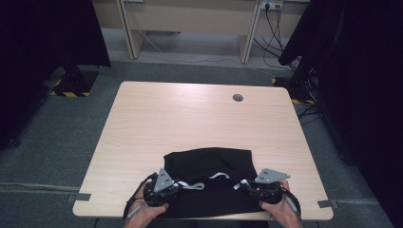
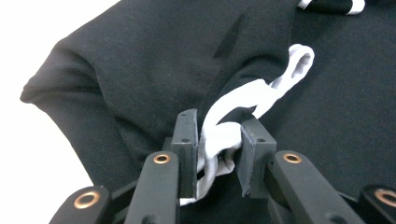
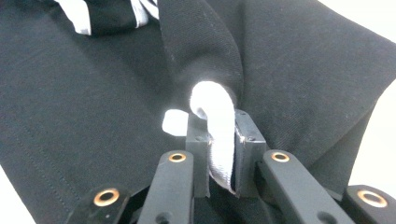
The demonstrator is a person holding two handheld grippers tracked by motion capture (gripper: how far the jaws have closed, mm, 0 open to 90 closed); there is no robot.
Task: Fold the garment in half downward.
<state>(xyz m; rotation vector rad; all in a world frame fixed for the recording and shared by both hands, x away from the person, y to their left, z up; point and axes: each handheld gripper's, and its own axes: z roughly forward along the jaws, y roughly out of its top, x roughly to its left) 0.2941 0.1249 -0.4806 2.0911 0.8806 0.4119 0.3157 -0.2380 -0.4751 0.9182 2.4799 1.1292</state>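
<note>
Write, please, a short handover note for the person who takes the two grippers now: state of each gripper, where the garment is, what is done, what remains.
Left gripper: shut on white trim of the black garment, at its left side.
Right gripper: shut on white trim at the garment's right side.
Garment: lies on the table, at the near edge, bunched, between both hands.
Done: both grips are taken.
Left: probably lift or pull it flat, then fold; the fabric is not yet spread. Keep both fingers closed while moving.
</note>
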